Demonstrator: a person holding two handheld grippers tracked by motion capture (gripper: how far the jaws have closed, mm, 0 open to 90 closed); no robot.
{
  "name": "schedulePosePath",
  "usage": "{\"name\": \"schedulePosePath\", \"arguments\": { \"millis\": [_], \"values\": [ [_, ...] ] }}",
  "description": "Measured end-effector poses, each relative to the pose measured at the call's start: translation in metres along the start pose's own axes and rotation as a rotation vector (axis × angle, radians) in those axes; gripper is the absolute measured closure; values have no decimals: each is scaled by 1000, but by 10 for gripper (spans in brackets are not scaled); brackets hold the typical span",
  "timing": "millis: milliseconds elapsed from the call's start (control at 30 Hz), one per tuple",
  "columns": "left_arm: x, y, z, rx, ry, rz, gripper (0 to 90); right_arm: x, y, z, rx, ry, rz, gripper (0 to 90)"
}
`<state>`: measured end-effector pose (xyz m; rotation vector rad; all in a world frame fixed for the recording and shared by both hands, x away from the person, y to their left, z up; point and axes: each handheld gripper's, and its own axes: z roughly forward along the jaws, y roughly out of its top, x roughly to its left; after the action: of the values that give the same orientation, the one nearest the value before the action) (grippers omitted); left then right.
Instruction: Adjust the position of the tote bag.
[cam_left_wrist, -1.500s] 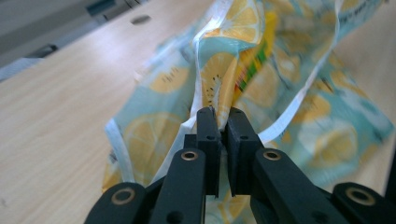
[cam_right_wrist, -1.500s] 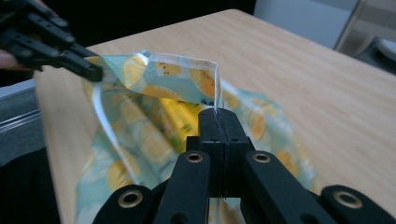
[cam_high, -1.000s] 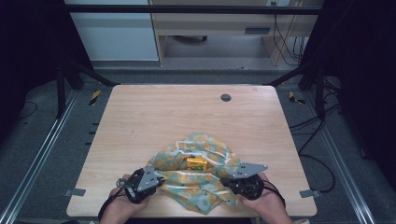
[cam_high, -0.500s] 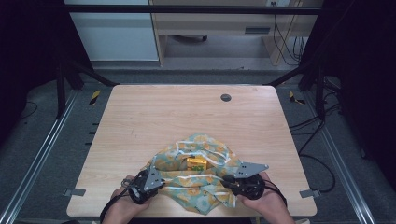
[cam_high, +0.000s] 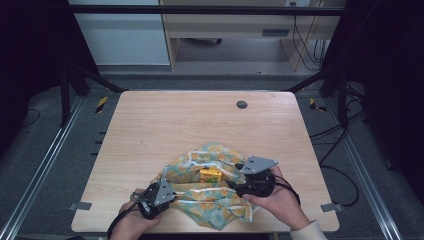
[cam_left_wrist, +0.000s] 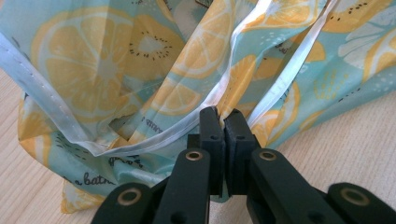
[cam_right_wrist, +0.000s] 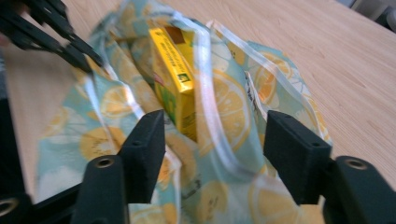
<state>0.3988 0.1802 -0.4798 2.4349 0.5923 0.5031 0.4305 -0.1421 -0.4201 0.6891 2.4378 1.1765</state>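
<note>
Near edge of the tabletop (cam_high: 150, 125), centre-right: a soft bag (cam_high: 215, 197) in pale teal, printed with yellow lemon and orange slices, edged with a translucent white band. It lies crumpled and partly spread, mouth gaping upward. Inside the mouth stands a small yellow carton (cam_high: 210, 174) with a green patch low on its face — in the right gripper view it sits tilted between the folds, brown strip at its top.

Left gripper (cam_high: 159, 196) at the bag's near-left corner: jaws pressed together, pinching the bag's white-edged rim; the fabric fans up and away from the pinch, pulled taut in ridges. The left hand (cam_high: 131, 224) holds it low at the table's near edge.

Right gripper (cam_high: 236, 181) at the bag's right side, lifted a little above the cloth — jaws spread, having just been opening, with the rim and the carton showing beyond the gap; the pads press on nothing

A small dark round disc (cam_high: 242, 104) sits far across the tabletop, well apart from the bag
</note>
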Motion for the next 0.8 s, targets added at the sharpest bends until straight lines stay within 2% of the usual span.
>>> {"name": "schedulePosePath", "arguments": {
  "millis": [100, 200, 267, 333, 400, 567, 667, 800],
  "values": [
    [0, 0, 0, 5, -2, 4, 885, -5, 1, 12, 33, 7, -11, 383],
    [0, 0, 1, 3, 4, 3, 885, -12, 2, 20, 64, 3, -14, 570],
    [-1, 0, 0, 1, 7, 3, 885, -16, 4, 21, 69, 16, -11, 746],
    [-1, 0, -1, -7, 9, 3, 885, -21, 8, 21, 57, 12, 6, 849],
    [0, 0, -1, -9, 13, 3, 885, -27, 12, 20, 40, 9, 23, 883],
    [1, 2, -3, -24, 19, 5, 887, -42, 23, 24, 3, 0, 65, 900],
    [0, 2, -3, -31, 13, 4, 872, -51, 27, 32, 4, -6, 93, 900],
    [1, 5, -13, -109, -7, -27, 775, -47, 30, 38, 10, 8, 75, 900]
  ]
}}
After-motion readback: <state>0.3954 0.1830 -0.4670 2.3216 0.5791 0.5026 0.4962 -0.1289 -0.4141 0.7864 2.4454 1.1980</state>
